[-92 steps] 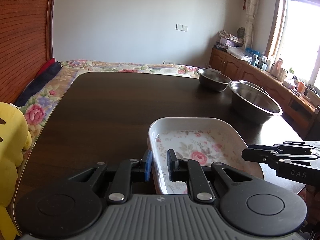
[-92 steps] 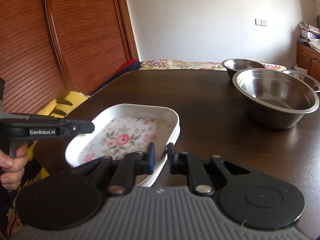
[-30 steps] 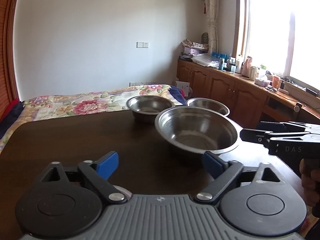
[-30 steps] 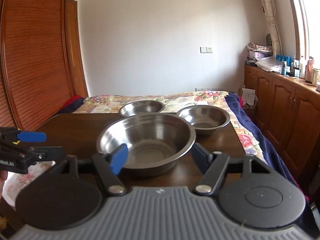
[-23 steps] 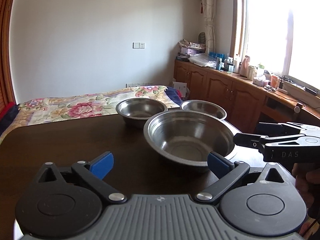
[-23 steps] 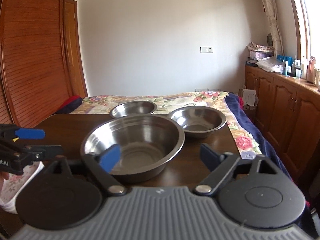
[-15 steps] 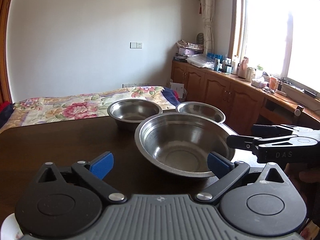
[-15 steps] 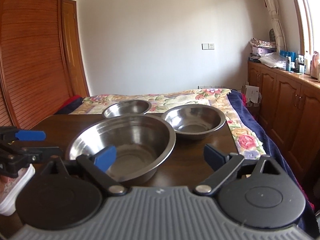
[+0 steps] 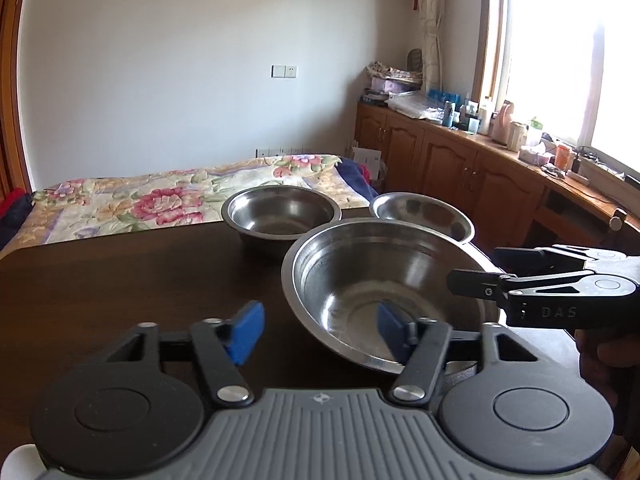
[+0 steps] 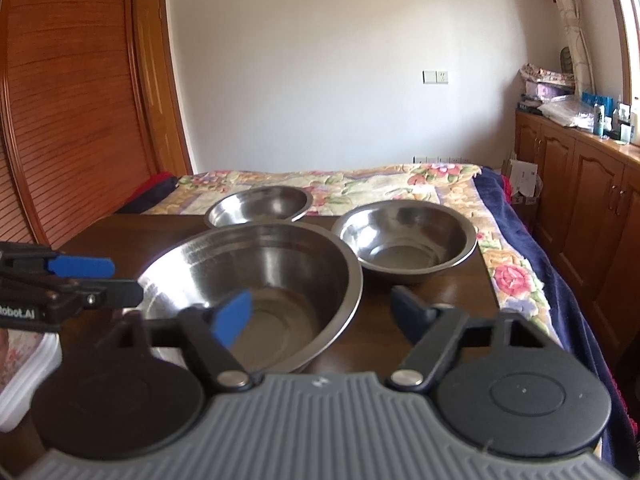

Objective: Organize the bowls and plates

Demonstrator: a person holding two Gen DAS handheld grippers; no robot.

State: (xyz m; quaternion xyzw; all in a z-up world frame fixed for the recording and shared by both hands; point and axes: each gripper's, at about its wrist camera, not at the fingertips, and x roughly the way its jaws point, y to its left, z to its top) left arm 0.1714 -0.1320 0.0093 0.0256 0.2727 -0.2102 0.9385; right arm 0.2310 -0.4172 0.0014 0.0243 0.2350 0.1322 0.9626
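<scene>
Now we straddle the big bowl [image 9: 384, 288] with both grippers, left [image 9: 318, 330] and right [image 10: 320, 314], spread wide; uneven closing could tip its rim.

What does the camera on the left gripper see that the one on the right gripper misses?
Only the left view shows the bright window and the cluttered counter under it. Only the right view shows the slatted wooden doors and an edge of the floral dish. Both show the large steel bowl nearest, two smaller steel bowls behind it, the dark table and the flowered bedspread.
</scene>
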